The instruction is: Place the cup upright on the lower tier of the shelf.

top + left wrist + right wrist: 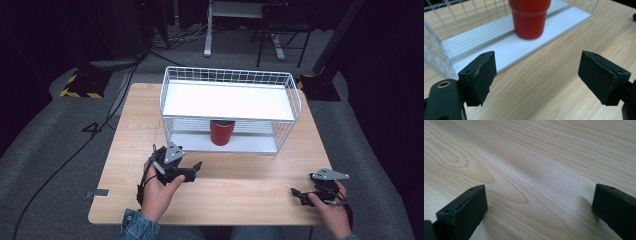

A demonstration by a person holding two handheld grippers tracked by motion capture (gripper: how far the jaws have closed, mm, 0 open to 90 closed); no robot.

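A red cup (221, 132) stands upright on the lower white shelf of a white wire rack (170, 100) at the middle of the wooden table (240, 185). My left gripper (192, 169) hovers open in front of the rack, a short way left of the cup. In the left gripper view the red cup (530, 17) rises beyond the wide-apart jaws of the left gripper (537, 75), with nothing between them. My right gripper (296, 194) sits low near the table's front right, open. In the right gripper view the right gripper (539, 207) frames bare wood.
The rack's top shelf (230, 100) is a flat white board with a wire rim. Past the table's far edge are cables (120, 85), stand bases with yellow-black tape (80, 90) and a frame's legs (207, 47) on grey floor.
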